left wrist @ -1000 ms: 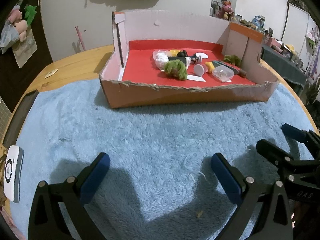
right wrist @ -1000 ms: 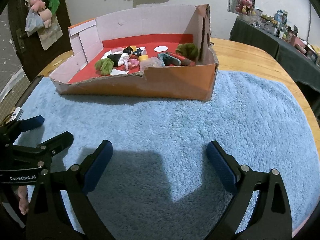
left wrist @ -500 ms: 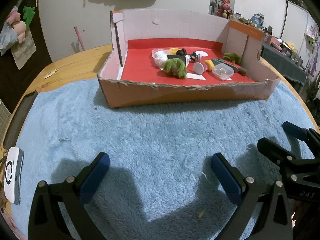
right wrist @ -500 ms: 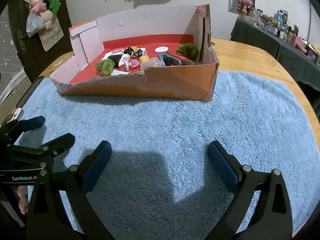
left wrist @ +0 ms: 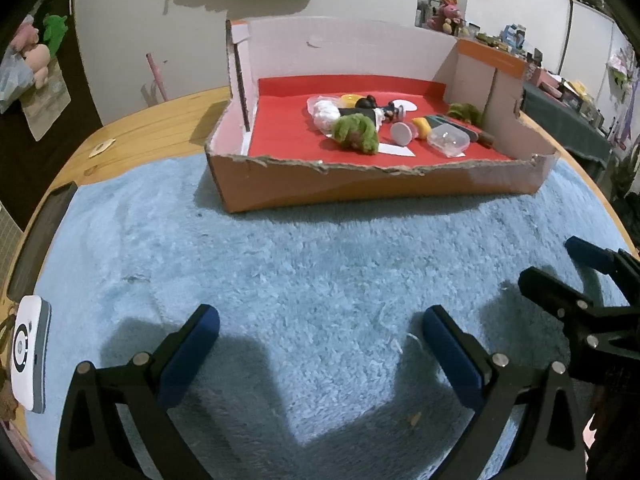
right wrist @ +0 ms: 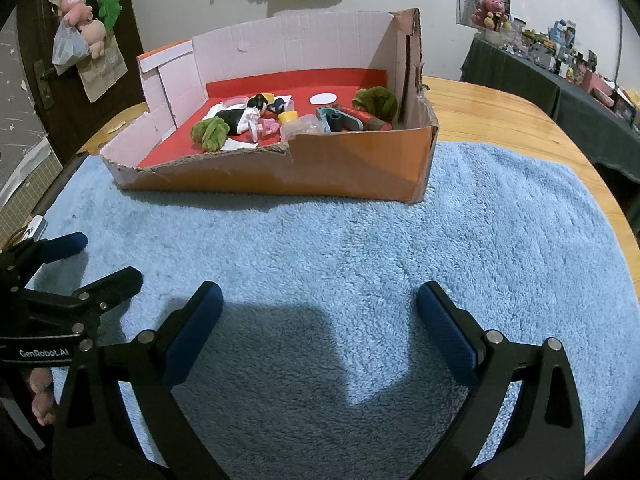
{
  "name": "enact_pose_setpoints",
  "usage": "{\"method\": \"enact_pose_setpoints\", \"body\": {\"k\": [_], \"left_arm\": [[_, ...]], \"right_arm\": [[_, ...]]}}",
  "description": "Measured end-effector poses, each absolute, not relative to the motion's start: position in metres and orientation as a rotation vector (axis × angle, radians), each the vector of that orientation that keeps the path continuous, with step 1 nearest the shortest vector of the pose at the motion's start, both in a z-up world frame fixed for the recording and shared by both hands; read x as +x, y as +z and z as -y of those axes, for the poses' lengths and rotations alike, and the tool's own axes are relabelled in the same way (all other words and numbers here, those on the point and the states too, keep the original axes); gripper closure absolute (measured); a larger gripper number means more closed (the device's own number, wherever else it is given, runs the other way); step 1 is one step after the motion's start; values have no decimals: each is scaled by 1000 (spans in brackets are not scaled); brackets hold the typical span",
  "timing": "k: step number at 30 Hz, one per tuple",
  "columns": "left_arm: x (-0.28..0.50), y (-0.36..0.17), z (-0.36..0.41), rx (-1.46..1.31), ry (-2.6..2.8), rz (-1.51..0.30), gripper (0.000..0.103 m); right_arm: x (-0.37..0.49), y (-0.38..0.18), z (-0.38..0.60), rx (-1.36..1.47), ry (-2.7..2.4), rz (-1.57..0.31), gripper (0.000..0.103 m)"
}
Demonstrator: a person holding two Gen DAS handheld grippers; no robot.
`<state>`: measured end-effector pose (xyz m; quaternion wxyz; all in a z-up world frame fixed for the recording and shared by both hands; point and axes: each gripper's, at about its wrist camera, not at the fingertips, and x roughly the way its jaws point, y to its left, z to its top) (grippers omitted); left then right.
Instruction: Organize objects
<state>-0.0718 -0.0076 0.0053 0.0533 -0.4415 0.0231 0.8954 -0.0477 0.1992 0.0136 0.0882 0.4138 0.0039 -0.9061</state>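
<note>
Both the left gripper [left wrist: 320, 336] and right gripper [right wrist: 318, 312] hang wide apart, empty, over the blue towel [right wrist: 360, 260], so I'd reach over the far cardboard box's [right wrist: 340, 172] torn front edge for one toy [right wrist: 210, 133].

Dim, cool indoor light from above and behind casts dark, soft-edged shadows on the near blue towel [left wrist: 320, 280]. Both fisheye views bend straight lines and darken to black at the corners. Focus is sharp throughout.
</note>
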Motion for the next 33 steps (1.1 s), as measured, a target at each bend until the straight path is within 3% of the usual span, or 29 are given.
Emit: {"method": "enact_pose_setpoints", "body": {"k": [33], "left_arm": [[-65, 5, 9, -1316, 2740, -81, 0]], "right_arm": [[-39, 10, -194, 1239, -2748, -97, 3]]}}
